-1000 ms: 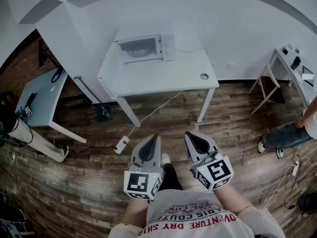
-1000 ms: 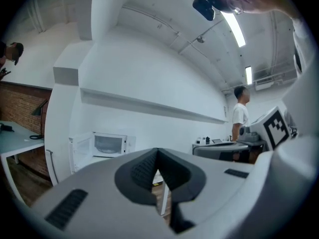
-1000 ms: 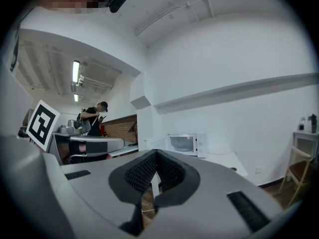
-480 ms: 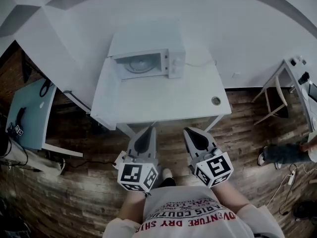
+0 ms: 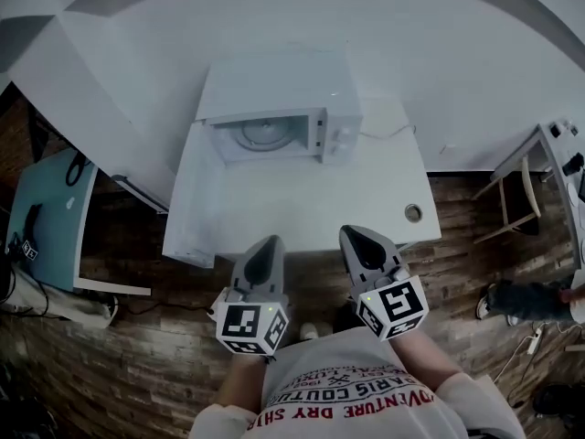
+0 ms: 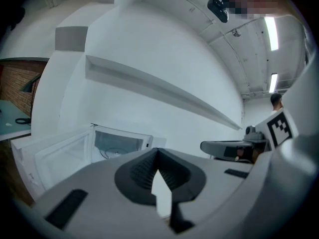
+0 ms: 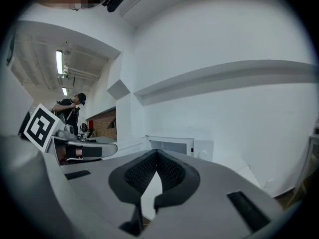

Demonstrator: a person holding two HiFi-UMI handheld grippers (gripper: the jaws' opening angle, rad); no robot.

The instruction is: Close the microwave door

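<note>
The person stands at the near edge of a white worktop (image 5: pixel 302 199), holding both tongs level and side by side in front of their body. The left tongs (image 5: pixel 268 242) are pinched to a point with nothing between them, and so are the right tongs (image 5: pixel 358 233). Neither touches anything.

Straight ahead of both tongs, at the far side of the worktop against the wall, sits the white microwave (image 5: pixel 274 80). Its door (image 6: pixel 60 156) stands wide open, swung out on the left tongs' side. The cavity is exposed, with the round turntable (image 5: pixel 265 133) visible inside. The control panel (image 5: pixel 340 135) with its knobs lies ahead of the right tongs. A thin cord (image 5: pixel 388 133) runs off from the microwave, further right.

Just beyond and to the right of the right tongs, a small round thing (image 5: pixel 413 212) sits near the worktop's corner. Well off to the left of the left tongs is a teal desk (image 5: pixel 50 218), on the wooden floor (image 5: pixel 137 355).
</note>
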